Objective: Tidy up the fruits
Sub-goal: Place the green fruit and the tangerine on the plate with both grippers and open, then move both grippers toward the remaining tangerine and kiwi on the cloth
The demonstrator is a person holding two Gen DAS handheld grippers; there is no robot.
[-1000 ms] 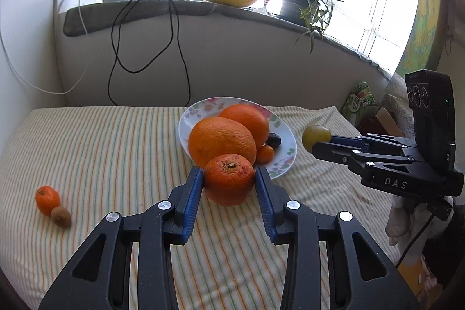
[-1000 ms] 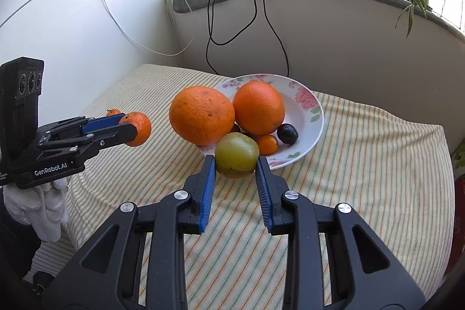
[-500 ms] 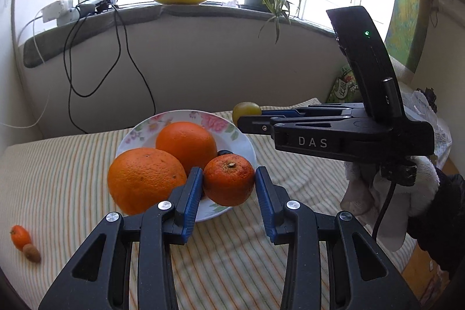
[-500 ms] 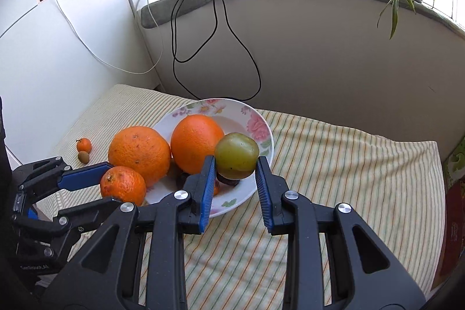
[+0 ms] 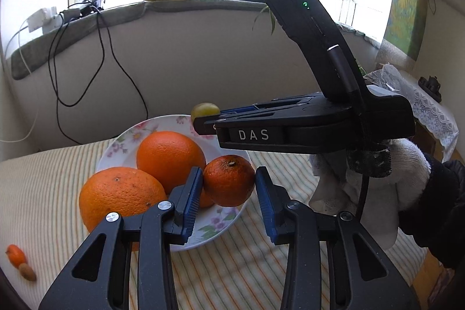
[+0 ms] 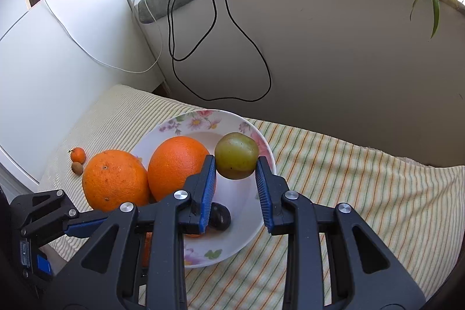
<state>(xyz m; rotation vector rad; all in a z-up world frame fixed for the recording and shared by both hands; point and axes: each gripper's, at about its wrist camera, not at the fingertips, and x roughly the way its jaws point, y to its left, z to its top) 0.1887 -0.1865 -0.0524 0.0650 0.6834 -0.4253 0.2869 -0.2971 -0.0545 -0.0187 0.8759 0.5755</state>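
Both grippers now over floral plate (image 6: 263, 141): left gripper (image 5: 229, 188) clamps mandarin (image 5: 229, 180), right gripper (image 6: 236, 164) clamps green plum (image 6: 237, 155). Lower into bare 3 o'clock area before releasing.

Plate (image 6: 263, 145): glazed ceramic, glossy white, floral print along the rim. Tablecloth (image 6: 363, 193): woven cloth, matt, fine stripes. Tangerine (image 5: 228, 180) in the left gripper (image 5: 228, 193): dimpled peel, slight sheen. Green fruit (image 6: 236, 155) in the right gripper (image 6: 236, 179): smooth skin, dull shine, faint brown flecks. Two large oranges (image 6: 115, 179) (image 6: 180, 169): pebbled rind, bright highlights. Gripper bodies: matt black plastic with silvery metal screw heads; blue pads (image 5: 194, 201) ribbed, rubbery-looking. Glove (image 5: 407, 173), far right: white knit, fuzzy.
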